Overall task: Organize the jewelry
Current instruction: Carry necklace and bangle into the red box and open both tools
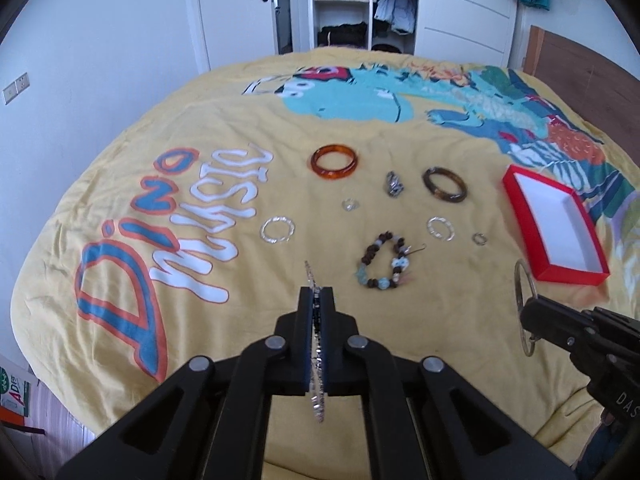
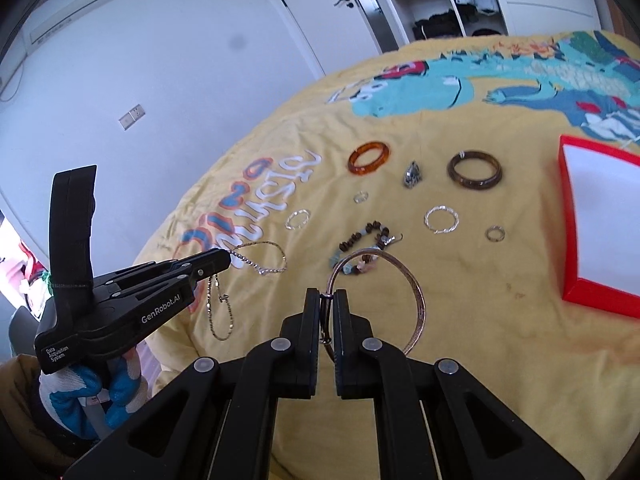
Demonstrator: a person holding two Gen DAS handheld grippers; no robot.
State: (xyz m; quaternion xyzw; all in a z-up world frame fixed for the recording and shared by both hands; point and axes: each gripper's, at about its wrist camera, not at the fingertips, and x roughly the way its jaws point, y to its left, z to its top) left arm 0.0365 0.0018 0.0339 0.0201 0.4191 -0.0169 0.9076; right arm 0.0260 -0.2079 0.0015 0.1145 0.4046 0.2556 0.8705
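My left gripper (image 1: 317, 294) is shut on a silver chain bracelet (image 1: 316, 344); from the right wrist view the left gripper (image 2: 224, 260) holds the chain bracelet (image 2: 256, 264) above the bed. My right gripper (image 2: 327, 298) is shut on a thin metal bangle (image 2: 408, 280); the left wrist view shows this gripper (image 1: 528, 312) with the bangle (image 1: 522, 280) near the red box (image 1: 516, 196), which is open with a white inside. On the yellow bedspread (image 1: 240, 280) lie an amber bangle (image 1: 334, 161), a dark bangle (image 1: 444, 184), a beaded bracelet (image 1: 384, 260) and silver rings (image 1: 277, 229).
A small dark charm (image 1: 394, 185), a small ring (image 1: 350, 204), a silver hoop (image 1: 440, 228) and a tiny ring (image 1: 479, 239) lie among the jewelry. Beyond the bed stand a white door (image 1: 240, 8) and an open wardrobe (image 1: 344, 0). The bed edge drops off at left.
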